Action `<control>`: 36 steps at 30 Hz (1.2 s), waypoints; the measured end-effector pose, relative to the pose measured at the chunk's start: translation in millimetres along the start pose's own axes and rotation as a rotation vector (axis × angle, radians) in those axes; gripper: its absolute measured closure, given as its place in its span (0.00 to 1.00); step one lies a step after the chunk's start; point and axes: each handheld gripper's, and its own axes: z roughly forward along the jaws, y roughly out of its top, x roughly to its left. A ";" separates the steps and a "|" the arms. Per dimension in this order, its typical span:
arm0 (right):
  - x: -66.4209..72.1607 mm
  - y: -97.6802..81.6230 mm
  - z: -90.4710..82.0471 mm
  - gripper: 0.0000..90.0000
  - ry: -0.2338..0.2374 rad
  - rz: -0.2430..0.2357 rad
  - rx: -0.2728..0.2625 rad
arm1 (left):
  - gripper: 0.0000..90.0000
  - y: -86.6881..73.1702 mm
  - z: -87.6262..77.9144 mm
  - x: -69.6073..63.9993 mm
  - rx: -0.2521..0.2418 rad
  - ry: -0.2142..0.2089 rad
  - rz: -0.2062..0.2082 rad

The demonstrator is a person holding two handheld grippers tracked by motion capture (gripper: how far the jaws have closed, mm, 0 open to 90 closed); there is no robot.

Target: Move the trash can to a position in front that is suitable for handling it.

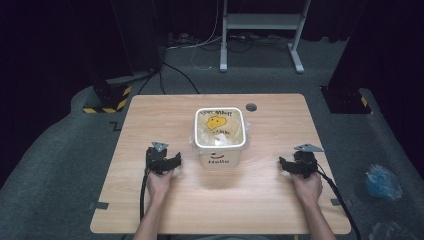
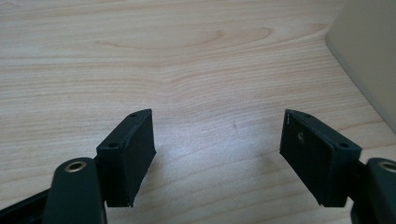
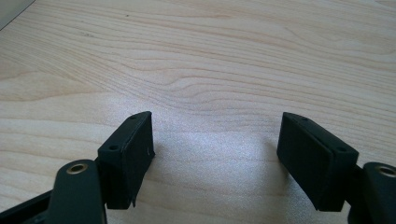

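**Both grippers wide open, bin between them**

Forearms enter from the near table edge. Left gripper rests on the table, jaws spread wide, holding nothing. Right gripper likewise: jaws wide apart, empty. White bin stands upright between them, nearer the left gripper, touching neither.

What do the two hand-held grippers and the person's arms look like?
Each hand-held gripper, left and right, is black, with two flat rectangular jaws, brass-coloured screw holes, and a grey three-cornered plate on top. A black cable trails from each. The forearms are bare, without sleeves.
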 end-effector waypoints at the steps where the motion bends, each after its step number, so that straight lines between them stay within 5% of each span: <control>1: 0.0 0.2 0.2 0.29 0.002 -0.003 0.000 | 0.29 1.7 0.3 -1.0 -0.003 -0.001 0.006; 6: 4.3 1.2 0.3 0.33 -0.006 0.009 0.003 | 0.29 8.4 0.8 -9.4 -0.024 -0.027 0.013; 10: 10.3 3.0 0.2 0.35 0.036 0.071 -0.009 | 0.29 8.1 5.8 -13.0 -0.001 -0.041 0.013; 17: 29.1 13.0 5.5 0.37 0.065 0.036 -0.027 | 0.28 14.7 7.9 -21.6 -0.016 -0.074 0.010; 26: 73.3 36.6 17.7 0.37 0.156 -0.012 -0.045 | 0.26 18.6 10.9 -32.4 -0.022 -0.111 0.004; 36: 93.0 45.2 26.8 0.36 0.208 -0.005 -0.054 | 0.26 19.3 11.0 -39.1 -0.039 -0.132 0.016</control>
